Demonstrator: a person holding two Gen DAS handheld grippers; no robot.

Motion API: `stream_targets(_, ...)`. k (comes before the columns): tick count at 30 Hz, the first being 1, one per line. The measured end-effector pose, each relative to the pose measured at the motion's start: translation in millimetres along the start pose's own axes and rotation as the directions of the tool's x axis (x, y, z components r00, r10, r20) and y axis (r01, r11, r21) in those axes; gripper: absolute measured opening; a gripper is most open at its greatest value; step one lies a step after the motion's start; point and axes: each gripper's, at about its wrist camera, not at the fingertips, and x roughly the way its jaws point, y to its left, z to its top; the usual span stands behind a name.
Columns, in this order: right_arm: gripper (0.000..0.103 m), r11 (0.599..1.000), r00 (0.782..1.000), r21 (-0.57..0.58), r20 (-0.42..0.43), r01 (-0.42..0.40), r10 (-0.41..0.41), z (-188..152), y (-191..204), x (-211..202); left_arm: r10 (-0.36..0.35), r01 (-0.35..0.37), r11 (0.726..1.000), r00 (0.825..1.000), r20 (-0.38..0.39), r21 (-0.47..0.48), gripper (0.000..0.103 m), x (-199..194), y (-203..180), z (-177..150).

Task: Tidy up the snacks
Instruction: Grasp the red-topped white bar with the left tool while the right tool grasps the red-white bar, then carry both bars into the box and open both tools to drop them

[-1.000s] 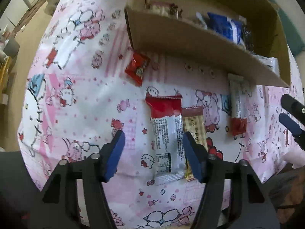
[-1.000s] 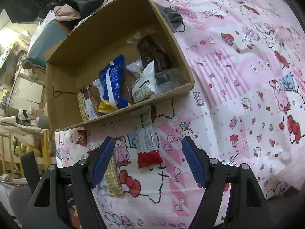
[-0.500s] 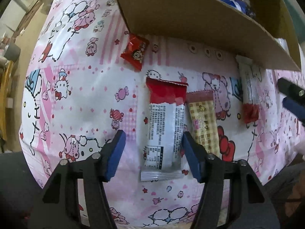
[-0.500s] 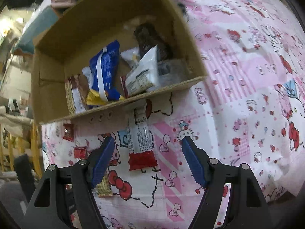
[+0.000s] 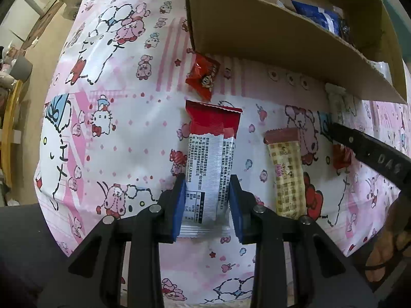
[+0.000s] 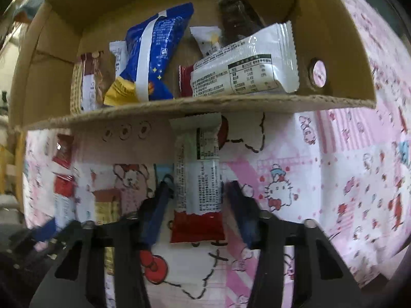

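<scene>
My left gripper point(image 5: 207, 206) has closed on the lower end of a red-and-white snack bar point(image 5: 210, 164) that lies on the pink cartoon tablecloth point(image 5: 123, 128). My right gripper point(image 6: 197, 213) straddles a white snack bar with a red end point(image 6: 197, 179); its blue pads stand close to the bar's sides with small gaps. The top of that bar lies under the front wall of the cardboard box point(image 6: 179, 106). The box also shows in the left wrist view point(image 5: 282, 41). It holds a blue bag point(image 6: 156, 51), a white packet point(image 6: 246, 64) and other snacks.
A small red candy packet point(image 5: 203, 75) lies near the box's front corner. A checked beige bar point(image 5: 286, 177) lies right of the held bar. The right gripper's black finger point(image 5: 370, 154) crosses the left wrist view at right. The floor shows past the cloth's left edge.
Both grippers moved forward and down over their bars and narrowed. The left one closed onto the red-and-white bar; the right one closed in around the white bar.
</scene>
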Motion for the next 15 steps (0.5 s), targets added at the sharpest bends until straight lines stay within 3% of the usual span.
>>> stream_targets(11, 0.032, 0.995, 0.995, 0.011, 0.019, -0.096, 0.096, -24, -2, -31, -0.008, 0.008, 1.000, 1.000, 0.030, 0.013, 0.028, -13, -1, -4)
stream_targets(15, 0.032, 0.987, 0.987, 0.023, 0.019, -0.160, 0.160, -38, -3, -51, -0.075, 0.074, 0.997, 0.997, -0.012, -0.025, 0.028, -28, 13, -4)
